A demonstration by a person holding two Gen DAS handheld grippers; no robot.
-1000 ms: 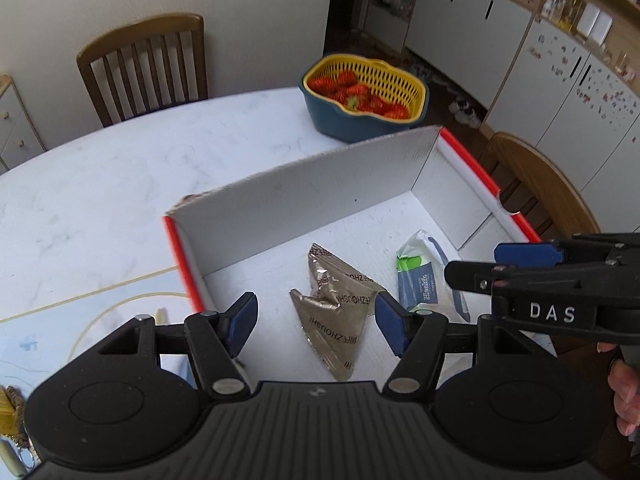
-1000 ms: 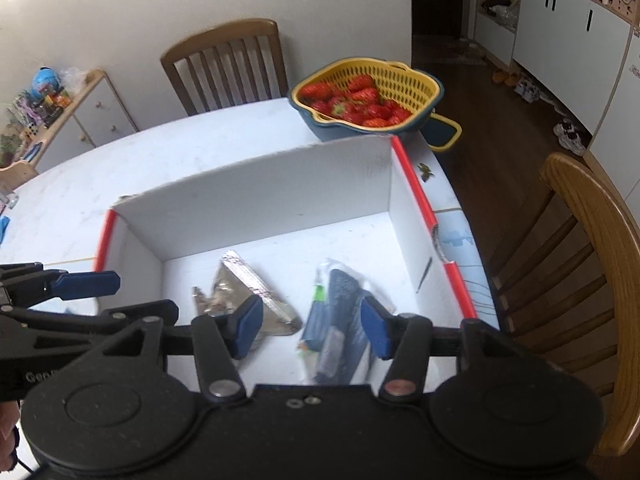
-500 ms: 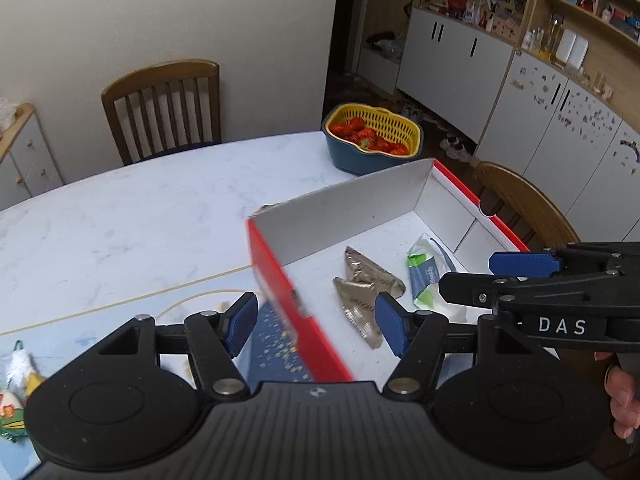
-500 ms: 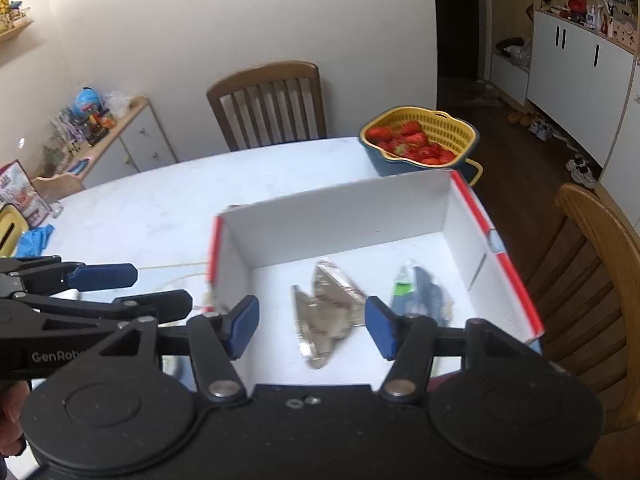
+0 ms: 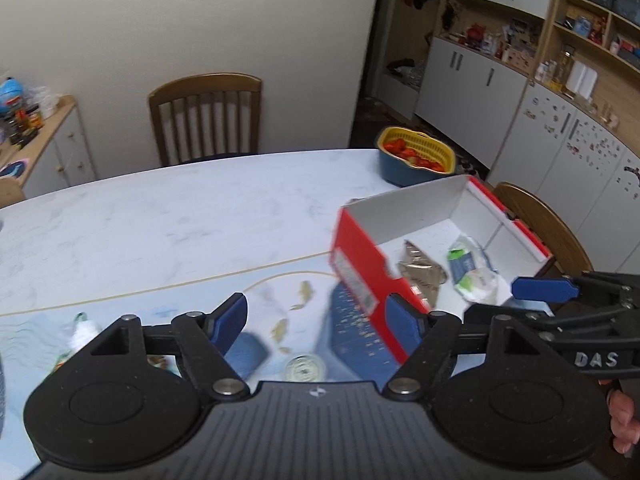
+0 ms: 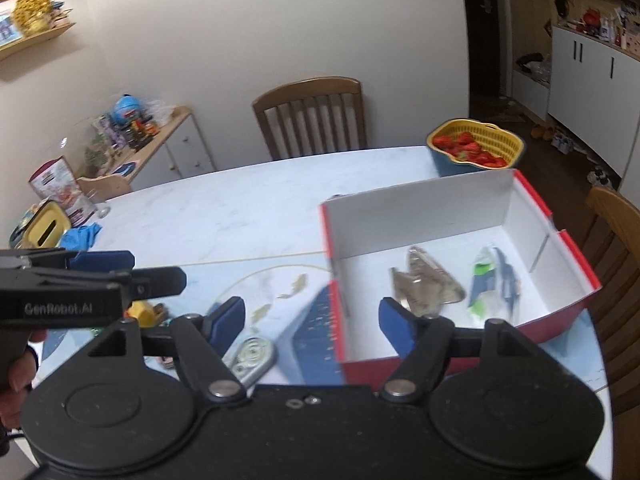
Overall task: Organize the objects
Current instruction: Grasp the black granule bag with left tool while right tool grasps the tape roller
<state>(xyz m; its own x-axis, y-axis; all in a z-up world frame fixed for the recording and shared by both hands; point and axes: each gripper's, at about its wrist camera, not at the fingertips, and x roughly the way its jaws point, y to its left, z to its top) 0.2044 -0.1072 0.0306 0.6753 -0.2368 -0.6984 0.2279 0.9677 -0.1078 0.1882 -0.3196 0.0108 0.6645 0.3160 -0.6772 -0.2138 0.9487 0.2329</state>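
Our left gripper (image 5: 316, 320) and right gripper (image 6: 310, 318) have just spread their jaws wide, nothing between them, both clear of the red box (image 6: 576, 272). The brown foil packets (image 6: 428, 284) and green-white pouch (image 6: 494, 280) already lie inside; loose bits on the table mat (image 6: 276, 280) look left for us.

Left gripper (image 5: 318, 322), own wrist view: 2 blue-padded fingers (image 5: 230, 322) spread wide, nothing pressed between the pads, jaws having just been opening; body pitched forward and downward. Right gripper (image 6: 312, 320), own wrist view: 2 blue pads likewise spread with nothing clamped, jaws also just opening, same downward pitch. Each gripper enters the other's view side-on, level, close alongside. Right hand (image 5: 622, 424) wraps its grip at the frame edge; left hand (image 6: 16, 380) wraps its own
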